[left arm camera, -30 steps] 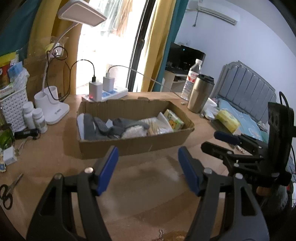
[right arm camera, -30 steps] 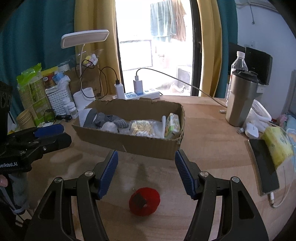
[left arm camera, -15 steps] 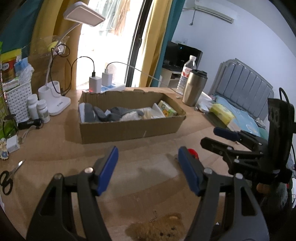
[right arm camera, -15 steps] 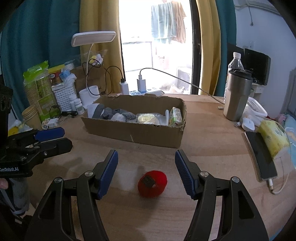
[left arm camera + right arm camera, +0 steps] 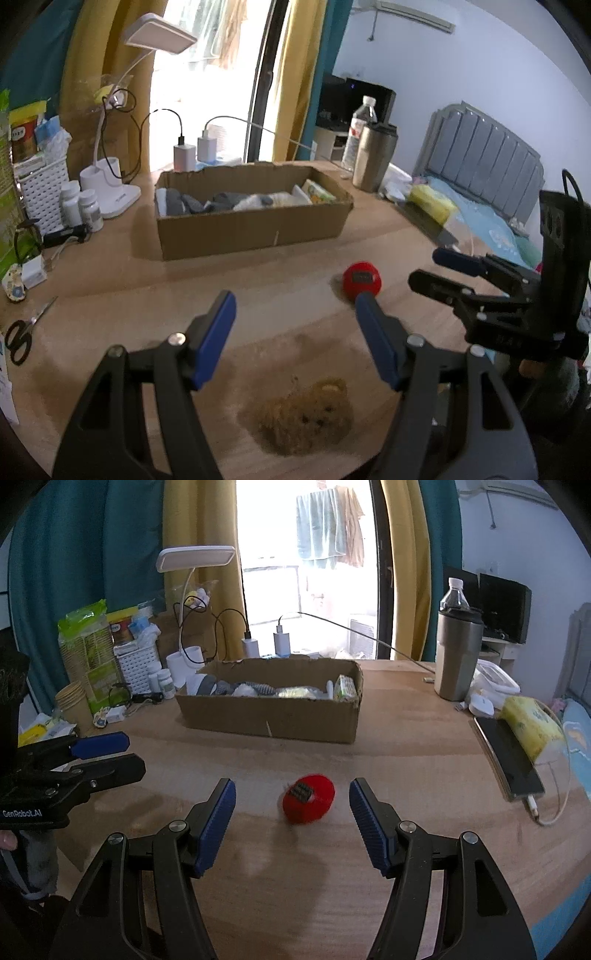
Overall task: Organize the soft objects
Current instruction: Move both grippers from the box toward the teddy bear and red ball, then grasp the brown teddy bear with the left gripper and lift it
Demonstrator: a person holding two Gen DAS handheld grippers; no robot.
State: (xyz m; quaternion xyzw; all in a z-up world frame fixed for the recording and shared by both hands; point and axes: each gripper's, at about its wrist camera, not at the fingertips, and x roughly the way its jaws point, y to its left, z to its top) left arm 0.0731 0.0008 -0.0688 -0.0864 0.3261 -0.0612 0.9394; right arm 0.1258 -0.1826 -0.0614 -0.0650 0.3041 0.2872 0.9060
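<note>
Two grippers are hanging over the wooden table (image 5: 424, 786), both parted and carrying nothing. Going left to right, we are seeing scissors (image 5: 22, 334) at the far-left edge, then the left gripper (image 5: 293, 332) poised above a brown plush bear (image 5: 306, 411) lying near us on the bare wood, between and below its blue pads. We are reading that as a lineup for a pickup. Farther back the cardboard box (image 5: 269, 722) is holding socks and other soft items, so we are taking it as the drop spot. Right of the bear, a red soft ball (image 5: 308, 803) is sitting just ahead of the right gripper (image 5: 291, 818), centred between its spread jaws, untouched. A steel tumbler (image 5: 458, 657) is standing far right, clear of both.
</note>
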